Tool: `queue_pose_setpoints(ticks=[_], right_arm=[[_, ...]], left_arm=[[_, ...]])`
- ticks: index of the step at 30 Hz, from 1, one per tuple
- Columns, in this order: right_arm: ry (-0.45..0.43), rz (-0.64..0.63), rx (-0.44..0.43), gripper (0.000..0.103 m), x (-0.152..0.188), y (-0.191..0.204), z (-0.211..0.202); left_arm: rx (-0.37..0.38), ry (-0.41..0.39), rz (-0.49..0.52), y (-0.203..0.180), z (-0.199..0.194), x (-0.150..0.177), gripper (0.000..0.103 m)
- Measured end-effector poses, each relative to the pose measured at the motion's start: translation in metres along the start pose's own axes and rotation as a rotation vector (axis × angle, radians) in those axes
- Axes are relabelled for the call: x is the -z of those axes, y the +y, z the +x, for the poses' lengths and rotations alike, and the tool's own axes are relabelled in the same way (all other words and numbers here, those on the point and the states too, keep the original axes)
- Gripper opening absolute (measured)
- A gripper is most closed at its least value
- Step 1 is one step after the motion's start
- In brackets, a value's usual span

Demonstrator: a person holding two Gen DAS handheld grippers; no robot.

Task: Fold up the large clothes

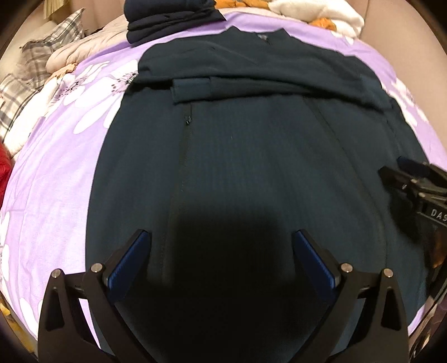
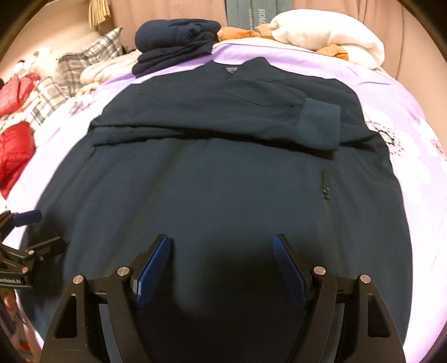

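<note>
A large dark navy jacket lies flat on the purple flowered bedsheet, both sleeves folded across its chest, one cuff showing at the right. My left gripper hovers open above the jacket's lower part, nothing between its blue pads. My right gripper is open too, above the lower hem area, with nothing held. Each gripper shows at the edge of the other's view: the right gripper's body in the left wrist view, the left gripper's body in the right wrist view.
A folded stack of dark clothes sits at the head of the bed. White and orange garments lie beside it. Plaid pillows and red fabric lie on the left.
</note>
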State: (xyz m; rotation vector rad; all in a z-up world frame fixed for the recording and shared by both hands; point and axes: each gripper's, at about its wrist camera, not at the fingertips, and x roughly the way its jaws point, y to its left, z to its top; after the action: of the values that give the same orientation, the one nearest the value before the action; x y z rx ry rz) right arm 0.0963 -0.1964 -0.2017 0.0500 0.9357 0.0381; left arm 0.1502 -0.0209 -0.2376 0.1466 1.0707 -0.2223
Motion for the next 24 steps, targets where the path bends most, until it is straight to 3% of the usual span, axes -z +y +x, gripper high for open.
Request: queue_pose_setpoints(ticks=[4, 9, 24], right_arm=[[-0.012, -0.031, 0.017, 0.075, 0.009, 0.001, -0.004], [-0.021, -0.022, 0.001, 0.083, 0.022, -0.004, -0.011], [0.001, -0.008, 0.001, 0.085, 0.052, -0.009, -0.031]], left_arm=[[0.009, 0.012, -0.011, 0.004, 0.003, 0.005, 0.102], [0.012, 0.021, -0.021, 0.007, 0.001, 0.014, 0.102], [0.017, 0.03, -0.033, 0.001, -0.019, 0.055, 0.103]])
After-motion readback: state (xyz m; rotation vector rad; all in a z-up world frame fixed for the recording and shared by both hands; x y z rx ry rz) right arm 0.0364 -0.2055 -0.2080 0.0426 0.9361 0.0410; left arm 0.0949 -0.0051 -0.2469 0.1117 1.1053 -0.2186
